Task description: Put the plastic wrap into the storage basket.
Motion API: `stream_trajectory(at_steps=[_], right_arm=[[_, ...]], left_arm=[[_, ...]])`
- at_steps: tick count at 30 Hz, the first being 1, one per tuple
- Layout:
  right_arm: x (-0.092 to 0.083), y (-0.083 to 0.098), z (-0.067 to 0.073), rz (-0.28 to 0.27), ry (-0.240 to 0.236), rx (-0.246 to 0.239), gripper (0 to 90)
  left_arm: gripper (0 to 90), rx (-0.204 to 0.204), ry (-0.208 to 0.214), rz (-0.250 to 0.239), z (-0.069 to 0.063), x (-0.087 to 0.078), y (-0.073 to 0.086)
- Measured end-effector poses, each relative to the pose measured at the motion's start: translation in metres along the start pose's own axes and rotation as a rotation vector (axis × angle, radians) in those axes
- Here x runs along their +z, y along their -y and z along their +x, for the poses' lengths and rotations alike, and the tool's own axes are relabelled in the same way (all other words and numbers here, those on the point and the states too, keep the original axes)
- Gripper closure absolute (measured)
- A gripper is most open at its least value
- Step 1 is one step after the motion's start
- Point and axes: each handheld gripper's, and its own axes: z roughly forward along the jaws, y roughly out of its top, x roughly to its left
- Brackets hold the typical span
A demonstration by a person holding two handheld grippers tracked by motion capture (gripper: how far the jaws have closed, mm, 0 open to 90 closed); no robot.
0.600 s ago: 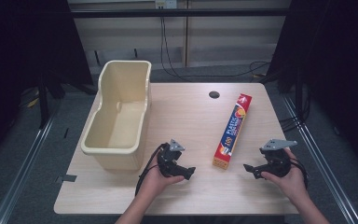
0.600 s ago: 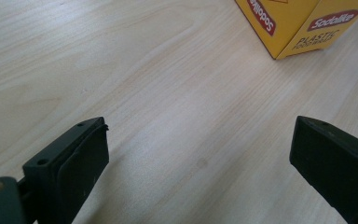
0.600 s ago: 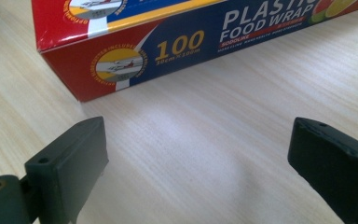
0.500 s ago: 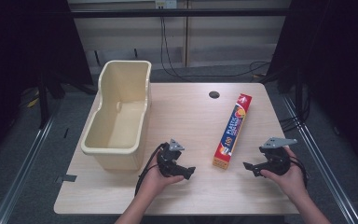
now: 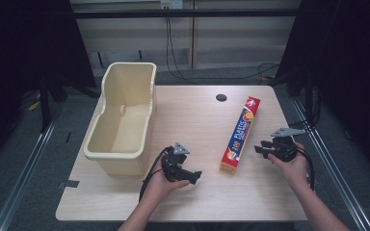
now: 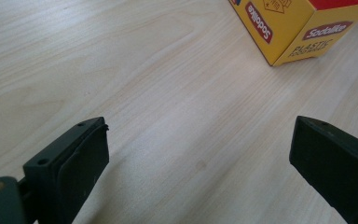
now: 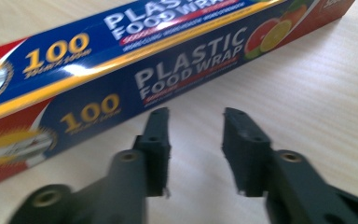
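A long blue, red and yellow plastic food wrap box [image 5: 241,133] lies flat on the wooden table [image 5: 197,110], right of centre. My right gripper [image 5: 261,147] hovers just right of the box, its jaws pointing at the box's long side [image 7: 168,60]. In the right gripper view the right gripper [image 7: 196,114] stands open with a narrow gap and nothing in it. My left gripper [image 5: 192,173] sits near the front edge, left of the box's near end. In the left gripper view the left gripper [image 6: 198,126] stands wide open over bare wood, with the box's yellow end [image 6: 303,28] ahead.
A deep cream plastic tub [image 5: 123,115] stands empty along the table's left side, close to my left hand. A round dark cable hole [image 5: 221,97] lies at the back centre. Black curtains and metal rails border the table.
My right gripper has moved a little farther up the table beside the box. The left gripper, the box and the tub have kept still.
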Motion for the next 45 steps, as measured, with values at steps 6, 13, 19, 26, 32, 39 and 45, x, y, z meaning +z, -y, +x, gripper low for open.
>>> stream_trajectory(at_steps=[6,13,19,26,32,39,45], right_arm=[[0.011,-0.015,-0.007,0.002,0.045,-0.028,89.3],[0.025,-0.025,-0.009,0.012,0.111,-0.041,90.0],[0.039,-0.034,-0.012,0.007,0.127,-0.017,90.0],[0.049,-0.038,-0.014,0.009,0.121,0.002,90.0],[0.052,-0.038,-0.015,0.000,0.122,0.009,90.0],[0.054,-0.038,-0.012,-0.010,0.122,0.014,90.0],[0.059,-0.040,-0.005,-0.013,0.101,-0.006,90.0]], left_arm=[[4.4,0.004,-0.002,0.011,-0.001,-0.001,-0.001],[4.4,0.000,0.004,-0.005,0.000,-0.002,-0.001],[4.4,-0.003,0.009,-0.008,-0.001,-0.001,-0.001],[4.4,-0.009,0.007,-0.013,-0.001,-0.002,-0.001],[4.4,-0.010,0.019,-0.017,-0.001,-0.002,-0.001],[4.4,-0.010,0.022,-0.012,-0.003,-0.003,-0.003],[4.4,-0.012,0.022,-0.020,-0.002,-0.003,-0.003]])
